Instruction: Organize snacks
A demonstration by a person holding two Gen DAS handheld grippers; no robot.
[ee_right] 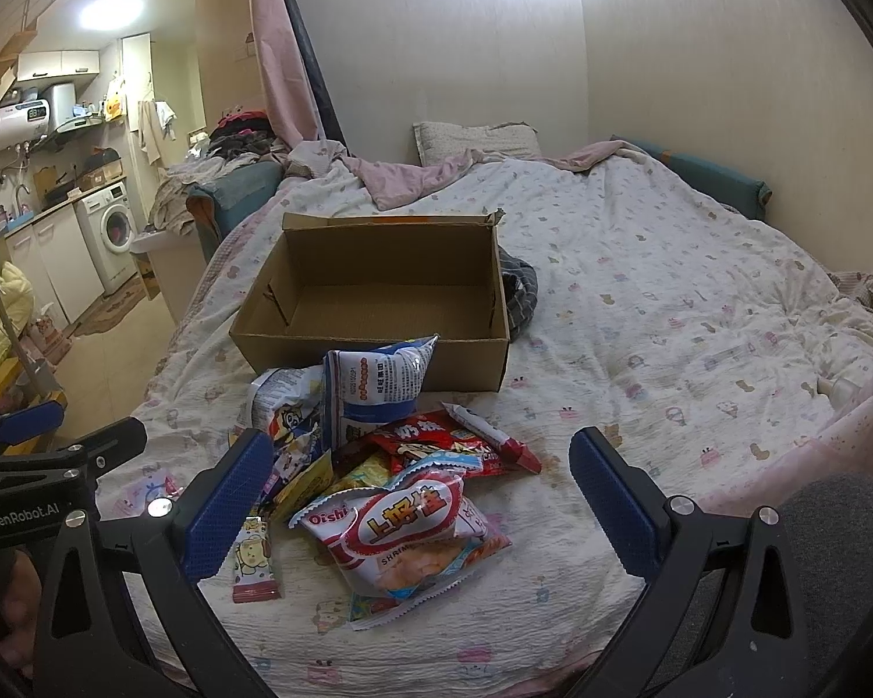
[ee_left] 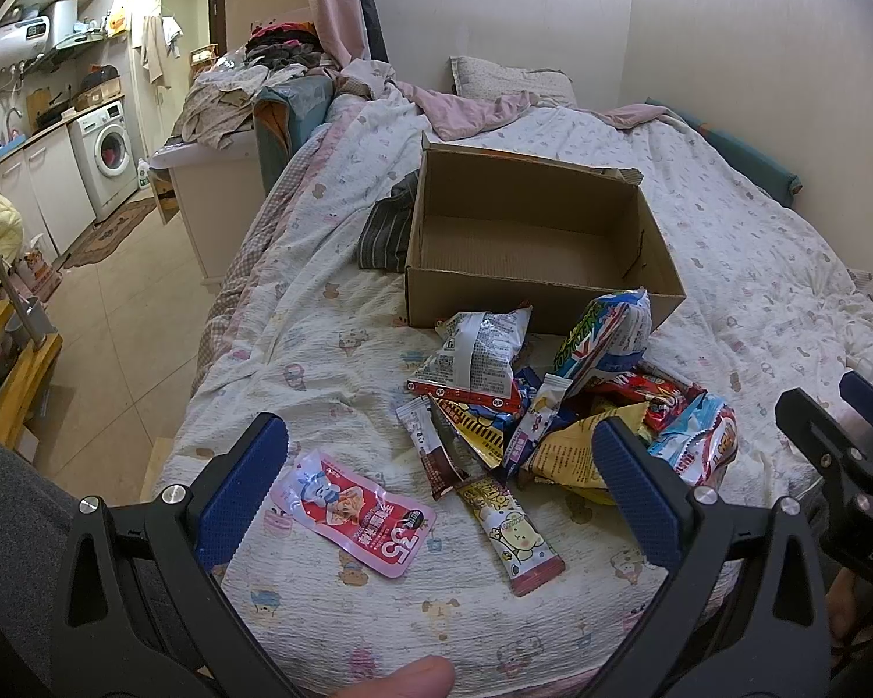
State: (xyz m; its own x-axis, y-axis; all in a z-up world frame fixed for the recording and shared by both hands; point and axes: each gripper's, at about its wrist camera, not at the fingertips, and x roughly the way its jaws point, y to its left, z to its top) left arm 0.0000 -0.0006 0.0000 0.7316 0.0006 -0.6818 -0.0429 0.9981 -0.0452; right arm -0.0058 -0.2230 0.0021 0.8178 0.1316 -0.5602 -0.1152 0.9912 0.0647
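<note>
Left wrist view: left gripper (ee_left: 439,468) hangs low over the bed (ee_left: 727,244), blue pads spread wide, nothing between them.
Left gripper, near items: pink-and-red flat pouch (ee_left: 352,515) lies just inside the 9 o'clock pad; yellow bear-print stick pack (ee_left: 509,526) lies at 6 o'clock of the gap, apart from both pads.
Snack pile (ee_left: 559,401): loose heap on the quilt at 12 to 2 o'clock of the left gripper, just in front of the box; some packets overlap.
Pile, top items: grey-white puffed bag (ee_left: 477,352) and blue-green puffed bag (ee_left: 608,331) lean at the box's near wall; contact with the wall cannot be told.
Cardboard box (ee_left: 529,291): open top, upright, bare corrugated floor, no snacks inside.
Striped cloth (ee_left: 387,227): bunched against the box at its 9 o'clock side in this view.
Right wrist view: right gripper (ee_right: 422,491) hovers over the same pile, pads wide apart, holding nothing.
Right gripper, near items: Oishi shrimp-chip bag (ee_right: 413,529) lies between the pads, touching neither; red noodle-snack packet (ee_right: 430,439) sits at 12 o'clock of it.
Box from right view: at 12 o'clock past the pile, inside bare.
Other gripper: left gripper shows at 9 o'clock in the right view.
Background: washing machine (ee_left: 107,148) at 10 o'clock, pillow (ee_right: 474,139) at the head of the bed.
</note>
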